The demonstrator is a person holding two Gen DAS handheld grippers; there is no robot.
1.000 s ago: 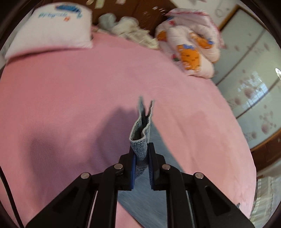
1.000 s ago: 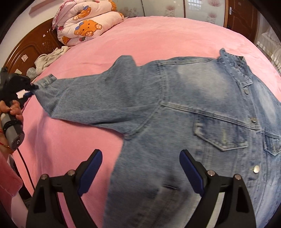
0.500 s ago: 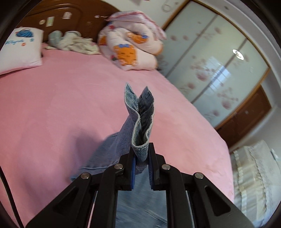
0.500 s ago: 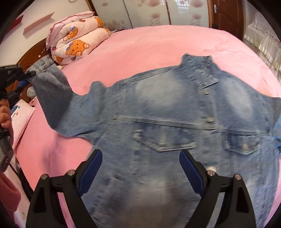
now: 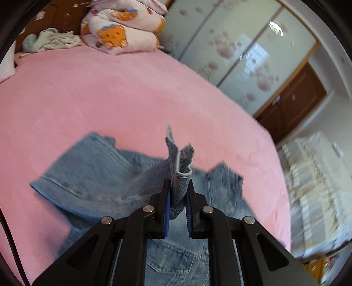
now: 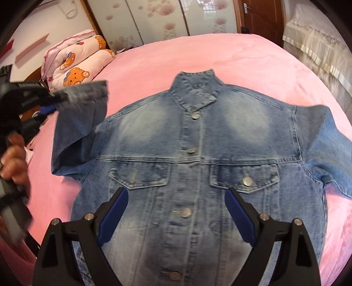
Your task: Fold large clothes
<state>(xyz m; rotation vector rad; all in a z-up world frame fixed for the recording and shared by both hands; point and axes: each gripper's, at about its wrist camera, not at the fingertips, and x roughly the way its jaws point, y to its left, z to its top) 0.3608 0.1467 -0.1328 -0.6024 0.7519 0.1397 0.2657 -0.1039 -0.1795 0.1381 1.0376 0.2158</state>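
A blue denim jacket (image 6: 198,154) lies front up and buttoned on the pink bed (image 6: 154,66), collar pointing away. My left gripper (image 5: 177,193) is shut on the cuff of the jacket's left sleeve (image 5: 179,162) and holds it lifted over the jacket body (image 5: 92,176). In the right wrist view that gripper (image 6: 44,96) shows at the left with the raised sleeve (image 6: 81,114) hanging from it. My right gripper (image 6: 176,211) is open and empty, hovering above the jacket's lower front between the two chest pockets.
A rolled pink bear-print quilt (image 6: 74,63) and a heap of pale clothes (image 5: 50,40) lie by the wooden headboard. Sliding wardrobe doors (image 5: 242,55) and a brown door (image 6: 259,15) stand beyond the bed. A cream-covered piece of furniture (image 6: 319,46) sits at the right.
My left gripper has carried the sleeve cuff up and inward over the jacket. The right wrist view has swung so that the whole jacket front is centred under the open right gripper.
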